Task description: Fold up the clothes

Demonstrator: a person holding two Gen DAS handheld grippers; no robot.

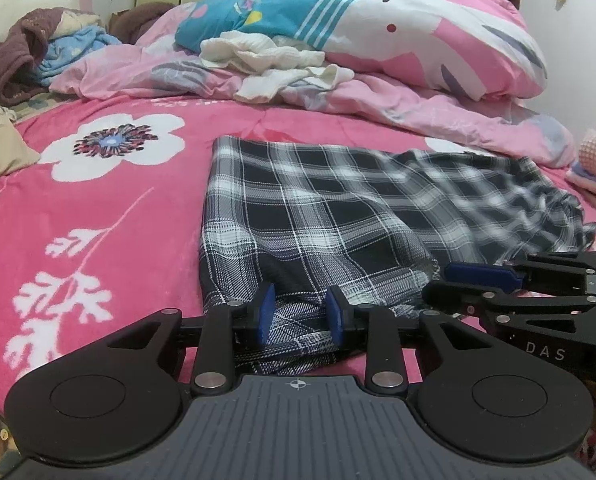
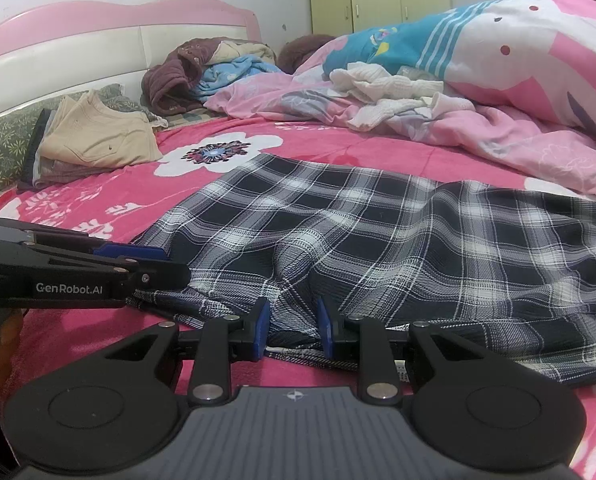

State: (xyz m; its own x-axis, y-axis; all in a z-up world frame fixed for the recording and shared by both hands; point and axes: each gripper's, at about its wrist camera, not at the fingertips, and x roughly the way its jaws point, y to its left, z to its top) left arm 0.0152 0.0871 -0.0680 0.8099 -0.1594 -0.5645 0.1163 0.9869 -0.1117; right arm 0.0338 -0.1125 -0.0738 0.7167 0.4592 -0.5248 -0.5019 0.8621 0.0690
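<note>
Plaid garment [image 1: 318,208] lies spread on the pink floral blanket [image 1: 98,216] covering the bed, near its front edge, w/ both grippers at its near hem. Fabric is black/dark navy w/ white & grey check lines, thin woven look; it's mostly flat but not smooth: a soft ridge runs up the middle from the near edge, and the right part is rumpled, bunched into folds toward the far right. Left edge is straight & neat, far edge roughly straight across. Near hem is doubled over, striped underside showing in a strip below the pads. Left gripper [image 1: 300,311]: blue pads apart, jaws opening, a fold of the hem sits between them but the pads don't seem to press it. Right gripper [image 2: 292,327]: blue pads set apart abt the same, a hump of cloth rises between them; can't tell if it's pinched or just lying there. The 2 grippers are just beside each other, each seen side-on in the other's view. Beyond the garment: a rumpled pink duvet [image 2: 518,136] w/ cartoon print, a white crumpled cloth [image 2: 394,88] on it, a beige folded stack [image 2: 98,136] near the pink-and-white headboard [image 2: 98,48], and brown and blue clothes heaped at the bed's head.
</note>
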